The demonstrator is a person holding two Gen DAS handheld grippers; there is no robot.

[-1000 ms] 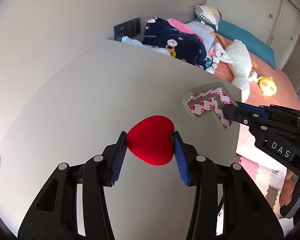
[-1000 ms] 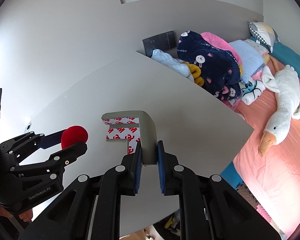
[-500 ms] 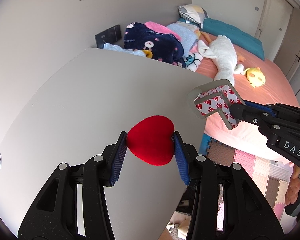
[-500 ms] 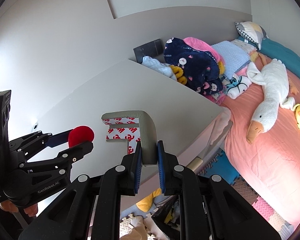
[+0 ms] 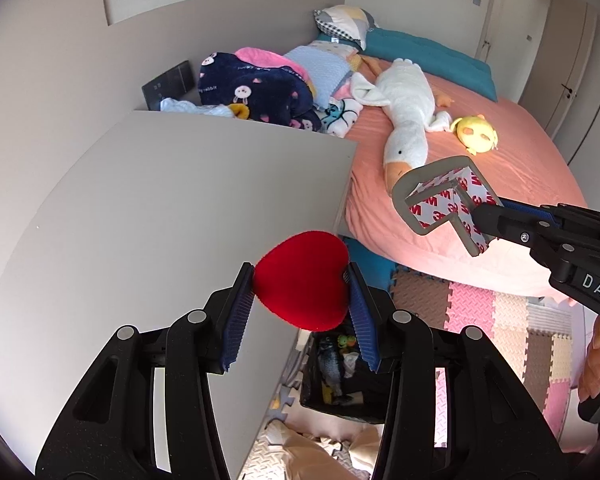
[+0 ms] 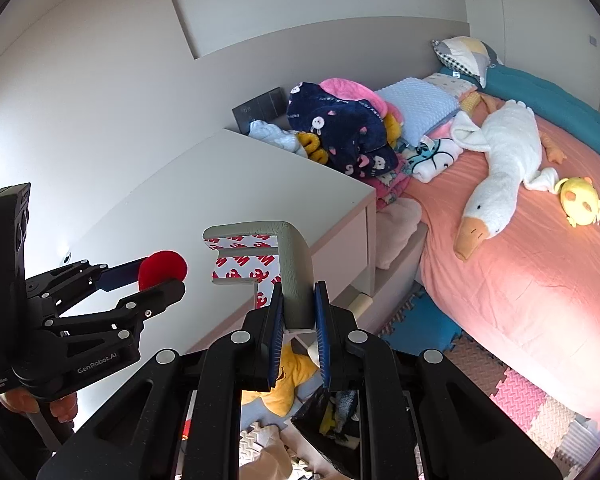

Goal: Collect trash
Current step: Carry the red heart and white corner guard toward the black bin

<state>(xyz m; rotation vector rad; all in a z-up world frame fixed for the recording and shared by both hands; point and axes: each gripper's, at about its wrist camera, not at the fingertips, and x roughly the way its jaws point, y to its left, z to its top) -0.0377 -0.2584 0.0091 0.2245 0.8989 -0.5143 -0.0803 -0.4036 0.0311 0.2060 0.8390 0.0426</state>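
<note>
My left gripper (image 5: 300,280) is shut on a red felt heart (image 5: 302,278) and holds it in the air past the right edge of the grey table (image 5: 160,208), above a black bin (image 5: 340,380) on the floor. The heart also shows in the right wrist view (image 6: 163,270). My right gripper (image 6: 298,304) is shut on a grey L-shaped corner guard (image 6: 288,264) with red-and-white tape backing. The guard shows at the right in the left wrist view (image 5: 448,204), held in the air over the floor beside the bed.
A bed with a pink sheet (image 5: 512,168) carries a white goose toy (image 5: 404,132), a yellow toy (image 5: 476,134) and folded blankets (image 5: 256,92). Foam floor mats (image 5: 480,320) lie below. The bin (image 6: 332,420) holds several items. A yellow plush (image 6: 288,376) lies on the floor.
Both grippers have moved right, off the table top and out over its edge, with the heart and the corner guard still held. The bin and floor have come into view.
</note>
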